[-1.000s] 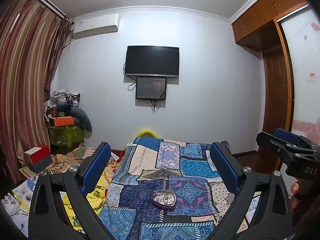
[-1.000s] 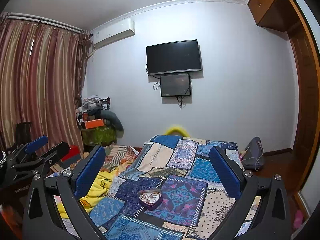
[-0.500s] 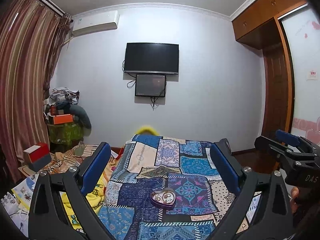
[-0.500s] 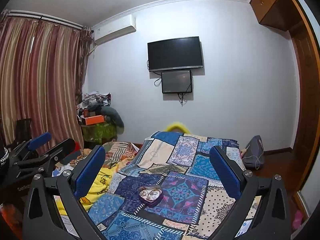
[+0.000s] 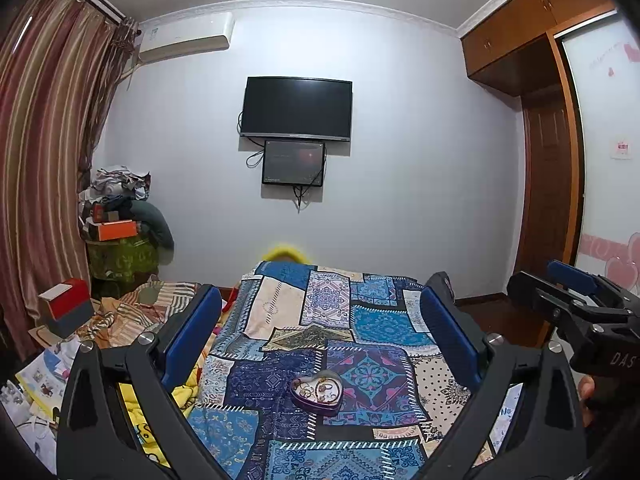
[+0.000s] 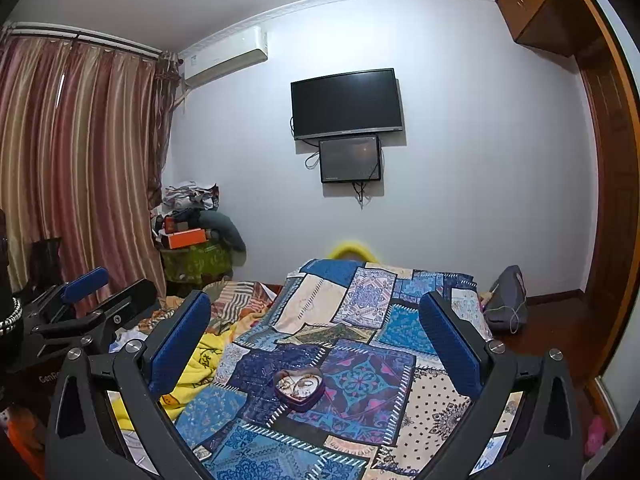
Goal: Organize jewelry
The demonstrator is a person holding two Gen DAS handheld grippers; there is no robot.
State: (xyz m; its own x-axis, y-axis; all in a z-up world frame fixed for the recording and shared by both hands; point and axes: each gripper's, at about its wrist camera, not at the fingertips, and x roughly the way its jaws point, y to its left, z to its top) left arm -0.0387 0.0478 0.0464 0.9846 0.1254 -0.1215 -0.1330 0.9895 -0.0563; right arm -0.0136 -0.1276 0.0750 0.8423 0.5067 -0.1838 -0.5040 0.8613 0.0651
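The left gripper (image 5: 320, 336) was held level with its jaws spread wide, nothing between the 2 blue pads (image 5: 194, 330). The right gripper (image 6: 316, 340) matched this pose, jaws equally wide and empty. Both pointed forward, side by side and well apart. In the left wrist view, the right gripper's body sat at the right edge, with part of the holding hand (image 5: 589, 394) visible beneath it.
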